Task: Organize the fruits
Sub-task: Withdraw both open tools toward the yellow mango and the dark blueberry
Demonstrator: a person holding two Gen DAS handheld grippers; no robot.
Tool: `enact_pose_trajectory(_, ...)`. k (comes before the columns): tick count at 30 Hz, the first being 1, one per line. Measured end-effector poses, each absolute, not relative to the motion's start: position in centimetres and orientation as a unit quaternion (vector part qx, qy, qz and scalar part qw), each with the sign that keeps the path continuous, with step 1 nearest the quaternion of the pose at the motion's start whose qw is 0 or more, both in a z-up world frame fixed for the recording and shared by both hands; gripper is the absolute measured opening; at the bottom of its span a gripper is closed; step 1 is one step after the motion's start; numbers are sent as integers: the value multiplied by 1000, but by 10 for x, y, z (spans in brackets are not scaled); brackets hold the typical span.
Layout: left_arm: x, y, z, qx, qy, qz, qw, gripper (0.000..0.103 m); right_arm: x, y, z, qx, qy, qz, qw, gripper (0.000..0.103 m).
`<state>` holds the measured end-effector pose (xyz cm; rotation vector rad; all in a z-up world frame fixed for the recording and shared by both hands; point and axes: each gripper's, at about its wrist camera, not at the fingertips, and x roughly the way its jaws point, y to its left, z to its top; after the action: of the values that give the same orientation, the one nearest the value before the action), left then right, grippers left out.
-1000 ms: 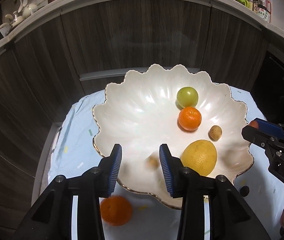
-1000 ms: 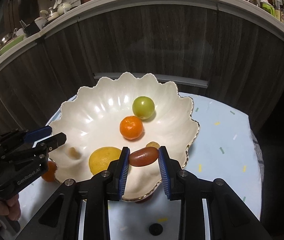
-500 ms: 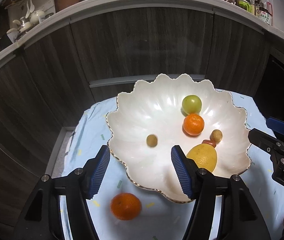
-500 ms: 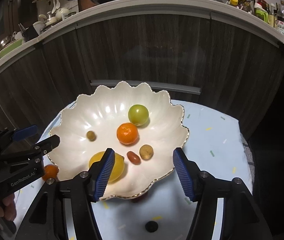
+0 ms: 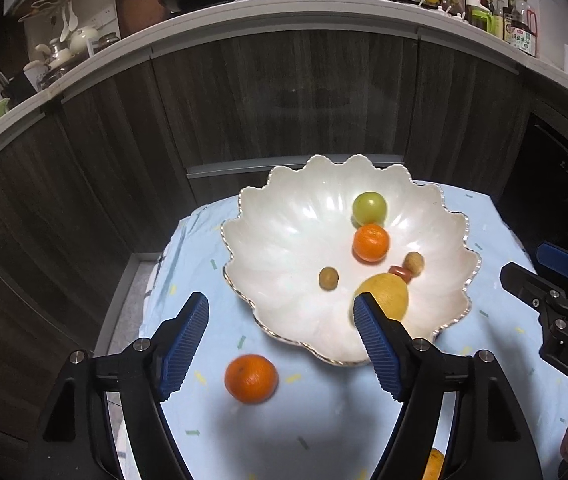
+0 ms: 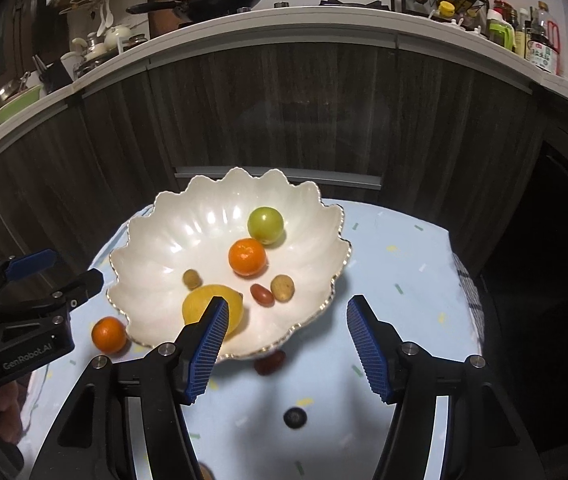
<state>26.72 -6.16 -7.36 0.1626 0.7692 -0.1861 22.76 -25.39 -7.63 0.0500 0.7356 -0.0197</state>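
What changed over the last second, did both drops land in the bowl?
Yes. The right claw has just opened, letting its small red fruit go beside the lemon. The left claw has just opened too; its small brown fruit sits mid-bowl. Both claws backed away, empty. The bowl, green fruit and orange stayed put.

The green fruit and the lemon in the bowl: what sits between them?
A mandarin lies between the green fruit and the lemon, nearer the green one. The right wrist view shows it best.
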Motion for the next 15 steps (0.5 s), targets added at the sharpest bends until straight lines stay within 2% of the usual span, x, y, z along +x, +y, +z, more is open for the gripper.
enact_pose_trajectory(15,220,-78,-83,76,385,-97,915,75,196,-275,-88,20,369,-14,929,63)
